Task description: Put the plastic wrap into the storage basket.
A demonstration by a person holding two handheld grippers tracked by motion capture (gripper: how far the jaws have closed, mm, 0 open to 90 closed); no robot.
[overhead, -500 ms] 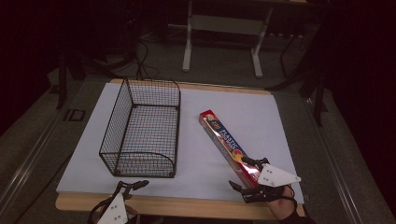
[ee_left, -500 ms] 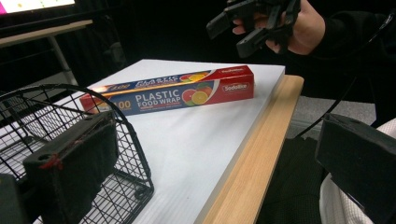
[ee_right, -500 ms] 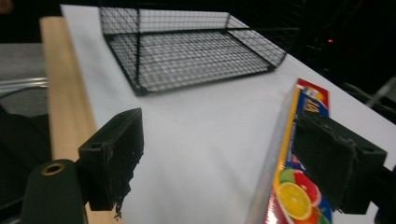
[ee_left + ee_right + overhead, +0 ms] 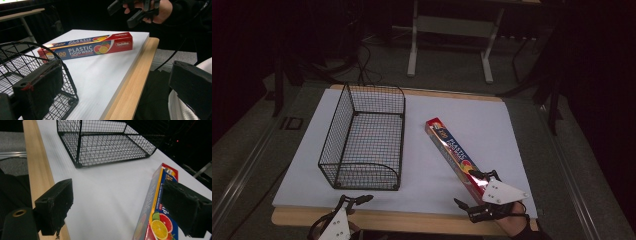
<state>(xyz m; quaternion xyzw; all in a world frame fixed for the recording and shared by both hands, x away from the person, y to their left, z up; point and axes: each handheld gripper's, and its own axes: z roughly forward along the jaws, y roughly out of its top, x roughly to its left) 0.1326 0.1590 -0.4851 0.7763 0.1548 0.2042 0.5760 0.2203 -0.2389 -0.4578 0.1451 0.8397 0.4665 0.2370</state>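
Note:
A long red and blue plastic food wrap box [image 4: 449,145] lies diagonally on the white board, right of a black wire basket [image 4: 357,175]. My right gripper [image 4: 473,190] is at the box's near end with its jaws wide apart, so it is open. In the right gripper view, one pad hangs over the box [image 4: 155,202] and the other over the table's wooden edge, neither pressing on it. My left gripper [image 4: 352,199] stands open at the front edge, beside the basket's near corner [image 4: 67,75], with nothing between its pads [image 4: 37,87].
The white board [image 4: 492,130] covers most of the wooden table, whose bare strip [image 4: 412,217] runs along the front. In the left gripper view, a hand holds the right gripper [image 4: 135,10] above the far end of the box [image 4: 87,47]. Table legs and cables stand in the dark behind.

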